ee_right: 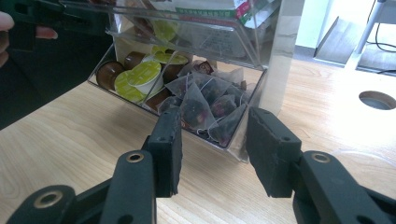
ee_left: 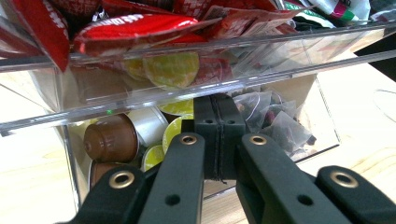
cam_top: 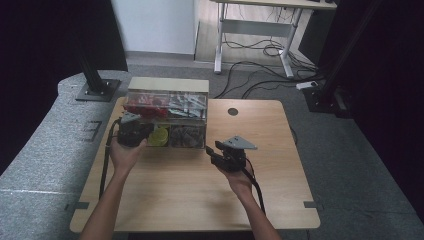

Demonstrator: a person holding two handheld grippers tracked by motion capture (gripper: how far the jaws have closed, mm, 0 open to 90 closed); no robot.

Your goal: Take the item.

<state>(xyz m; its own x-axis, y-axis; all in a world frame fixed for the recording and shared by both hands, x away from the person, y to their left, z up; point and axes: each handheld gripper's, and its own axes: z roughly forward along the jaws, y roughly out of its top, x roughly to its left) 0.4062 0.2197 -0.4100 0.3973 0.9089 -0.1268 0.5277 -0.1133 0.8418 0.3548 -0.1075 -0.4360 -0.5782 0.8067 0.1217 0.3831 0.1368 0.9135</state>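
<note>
Your left tongs [ee_left: 219, 140] are clenched tight with nothing between them, pressed against the clear organizer [cam_top: 167, 95] at the back of the desk [cam_top: 200, 200] — likely to steady it. Your right tongs [ee_right: 212, 149] stand released, part-spread, aimed at the tea bags [ee_right: 205, 109] in the lower right bin — lined up for a pick.

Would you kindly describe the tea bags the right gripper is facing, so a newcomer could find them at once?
On the wooden table stands a clear two-tier organizer. In its lower tier, the right-hand compartment holds the pyramid tea bags, just ahead of the right gripper. They are translucent mesh with dark contents, unlike the round brown and green capsules beside them.
</note>
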